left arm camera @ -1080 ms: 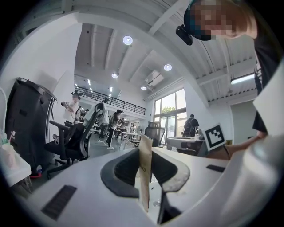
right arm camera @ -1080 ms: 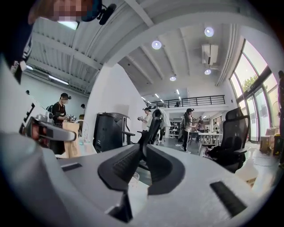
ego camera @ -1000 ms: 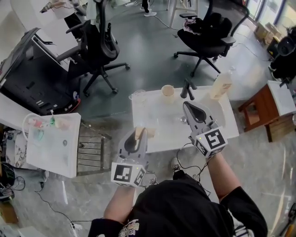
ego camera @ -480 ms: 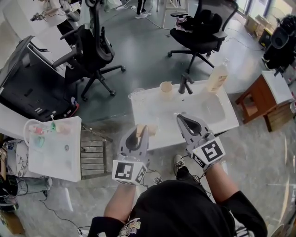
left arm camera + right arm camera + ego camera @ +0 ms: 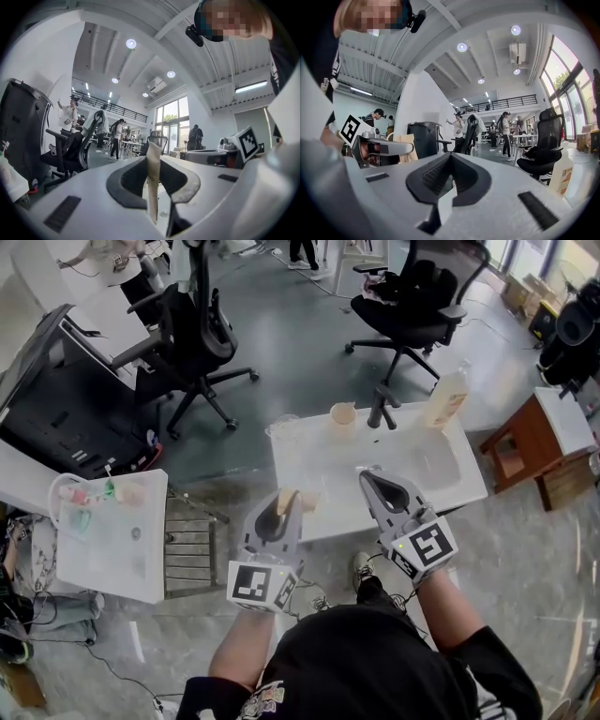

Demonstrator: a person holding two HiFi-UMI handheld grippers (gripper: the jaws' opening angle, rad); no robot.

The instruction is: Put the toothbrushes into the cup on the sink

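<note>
A white sink point(image 5: 441, 486) stands in front of me, with a beige cup point(image 5: 343, 415) on its back rim beside the dark faucet point(image 5: 382, 409). My left gripper point(image 5: 284, 500) is over the sink's front left corner, shut on a flat tan toothbrush packet point(image 5: 285, 503). In the left gripper view the tan packet point(image 5: 152, 183) stands upright between the jaws of that gripper point(image 5: 152, 161). Over the front middle of the basin, my right gripper point(image 5: 367, 475) is shut with nothing in it. The right gripper view shows its jaws point(image 5: 449, 157) closed together and the tan packet point(image 5: 407, 145) off to the left.
A tall pale bottle point(image 5: 446, 395) stands at the sink's back right and a clear container point(image 5: 284, 430) at its back left. Black office chairs point(image 5: 199, 334) are behind. A white side table point(image 5: 108, 549) is on the left, a wooden stool point(image 5: 525, 460) on the right.
My right gripper has drawn back from near the faucet toward the front of the basin. The left gripper keeps its place with the tan packet.
</note>
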